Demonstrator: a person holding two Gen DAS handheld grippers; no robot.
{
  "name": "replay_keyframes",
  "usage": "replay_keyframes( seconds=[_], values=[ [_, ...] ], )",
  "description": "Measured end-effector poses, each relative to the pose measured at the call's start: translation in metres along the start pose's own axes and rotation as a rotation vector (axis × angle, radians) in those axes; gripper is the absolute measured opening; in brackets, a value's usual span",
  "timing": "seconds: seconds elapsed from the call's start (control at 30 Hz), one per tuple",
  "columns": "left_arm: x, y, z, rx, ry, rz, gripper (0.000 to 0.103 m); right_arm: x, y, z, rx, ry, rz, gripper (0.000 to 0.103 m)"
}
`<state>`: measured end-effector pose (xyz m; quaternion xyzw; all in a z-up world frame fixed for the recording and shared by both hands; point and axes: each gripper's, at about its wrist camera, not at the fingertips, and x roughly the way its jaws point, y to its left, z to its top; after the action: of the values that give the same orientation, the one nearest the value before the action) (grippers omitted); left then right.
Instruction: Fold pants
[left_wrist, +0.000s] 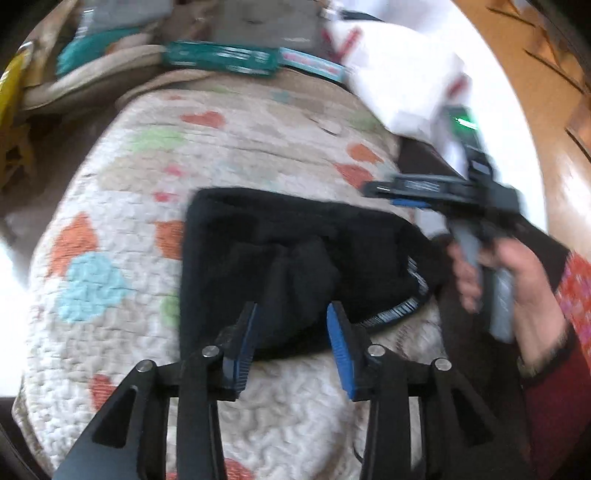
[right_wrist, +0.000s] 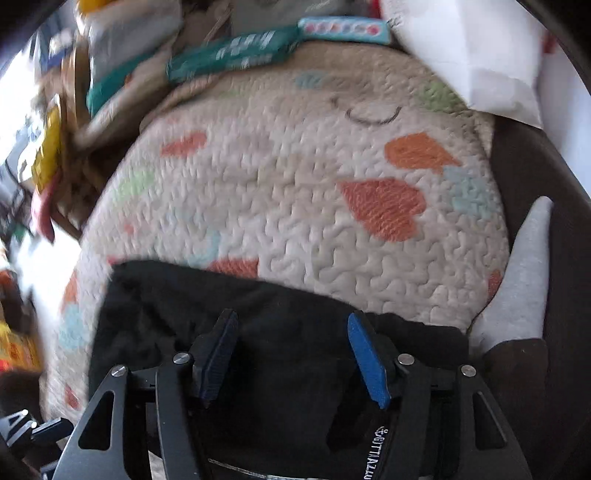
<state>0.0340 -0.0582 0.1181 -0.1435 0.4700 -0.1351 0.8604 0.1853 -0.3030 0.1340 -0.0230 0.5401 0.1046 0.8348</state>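
The black pants (left_wrist: 280, 258) lie folded into a compact block on a quilted cream blanket with coloured hearts (left_wrist: 229, 147). A striped waistband edge (left_wrist: 402, 306) shows at the block's right. My left gripper (left_wrist: 293, 317) is open and empty, its blue pads just above the near edge of the pants. My right gripper (left_wrist: 402, 194) shows in the left wrist view, held in a hand to the right of the pants and above them. In the right wrist view my right gripper (right_wrist: 293, 332) is open and empty over the pants (right_wrist: 229, 325).
Teal and pink packets (left_wrist: 221, 59) and cushions lie along the blanket's far edge. A white sheet or pillow (left_wrist: 399, 74) sits at the far right. A grey cushion (right_wrist: 524, 277) rests on dark upholstery at the right. Clutter (right_wrist: 48, 155) stands to the left.
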Motion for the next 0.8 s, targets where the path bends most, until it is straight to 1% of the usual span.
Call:
replay_keyframes(
  seconds=[0.03, 0.07, 0.1, 0.13, 0.17, 0.2, 0.23, 0.27, 0.3, 0.37, 0.4, 0.43, 0.47, 0.5, 0.57, 0.6, 0.63, 0.67, 0.77, 0.8],
  values=[
    [0.001, 0.005, 0.002, -0.024, -0.002, 0.025, 0.039, -0.006, 0.002, 0.001, 0.008, -0.017, 0.033, 0.067],
    [0.006, 0.012, 0.006, -0.051, -0.002, 0.055, 0.039, -0.012, 0.01, 0.001, 0.009, -0.033, 0.096, 0.067],
    [0.01, 0.015, 0.009, -0.058, -0.001, 0.076, 0.039, -0.015, 0.017, 0.0, 0.009, -0.036, 0.137, 0.067],
    [0.018, 0.019, 0.011, -0.05, 0.002, 0.111, 0.039, -0.016, 0.029, -0.002, 0.012, -0.031, 0.219, 0.067],
    [0.027, 0.021, 0.012, -0.037, 0.011, 0.15, 0.039, -0.016, 0.036, -0.005, 0.017, -0.023, 0.269, 0.067],
    [0.035, 0.023, 0.011, -0.031, 0.024, 0.171, 0.039, -0.012, 0.046, -0.009, 0.025, -0.003, 0.344, 0.067],
    [0.047, 0.026, 0.008, -0.032, 0.055, 0.182, 0.039, -0.006, 0.054, -0.014, 0.032, 0.022, 0.4, 0.067],
    [0.052, 0.028, 0.004, -0.038, 0.075, 0.181, 0.039, 0.003, 0.063, -0.021, 0.035, 0.057, 0.442, 0.066],
    [0.06, 0.03, 0.001, -0.045, 0.096, 0.18, 0.039, 0.014, 0.069, -0.028, 0.04, 0.089, 0.458, 0.066],
    [0.07, 0.031, -0.008, -0.043, 0.11, 0.188, 0.039, 0.032, 0.074, -0.038, 0.058, 0.144, 0.461, 0.066],
    [0.072, 0.031, -0.01, -0.035, 0.11, 0.191, 0.039, 0.041, 0.074, -0.042, 0.068, 0.171, 0.435, 0.063],
    [0.074, 0.029, -0.013, -0.018, 0.109, 0.195, 0.039, 0.051, 0.07, -0.046, 0.084, 0.194, 0.39, 0.062],
    [0.076, 0.027, -0.016, 0.007, 0.107, 0.206, 0.039, 0.056, 0.067, -0.048, 0.098, 0.204, 0.371, 0.055],
    [0.078, 0.026, -0.017, 0.02, 0.106, 0.213, 0.04, 0.06, 0.061, -0.049, 0.131, 0.209, 0.365, 0.053],
    [0.082, 0.026, -0.019, 0.037, 0.105, 0.215, 0.041, 0.061, 0.052, -0.049, 0.18, 0.201, 0.376, 0.053],
    [0.083, 0.026, -0.019, 0.041, 0.104, 0.213, 0.041, 0.06, 0.048, -0.048, 0.191, 0.19, 0.359, 0.053],
    [0.082, 0.027, -0.02, 0.046, 0.106, 0.209, 0.042, 0.059, 0.043, -0.047, 0.196, 0.178, 0.333, 0.053],
    [0.081, 0.028, -0.02, 0.046, 0.11, 0.203, 0.042, 0.057, 0.04, -0.047, 0.204, 0.166, 0.297, 0.056],
    [0.076, 0.035, -0.022, 0.026, 0.127, 0.187, 0.042, 0.059, 0.025, -0.049, 0.222, 0.162, 0.185, 0.056],
    [0.073, 0.038, -0.024, 0.017, 0.131, 0.184, 0.042, 0.058, 0.021, -0.051, 0.232, 0.156, 0.17, 0.056]
  ],
)
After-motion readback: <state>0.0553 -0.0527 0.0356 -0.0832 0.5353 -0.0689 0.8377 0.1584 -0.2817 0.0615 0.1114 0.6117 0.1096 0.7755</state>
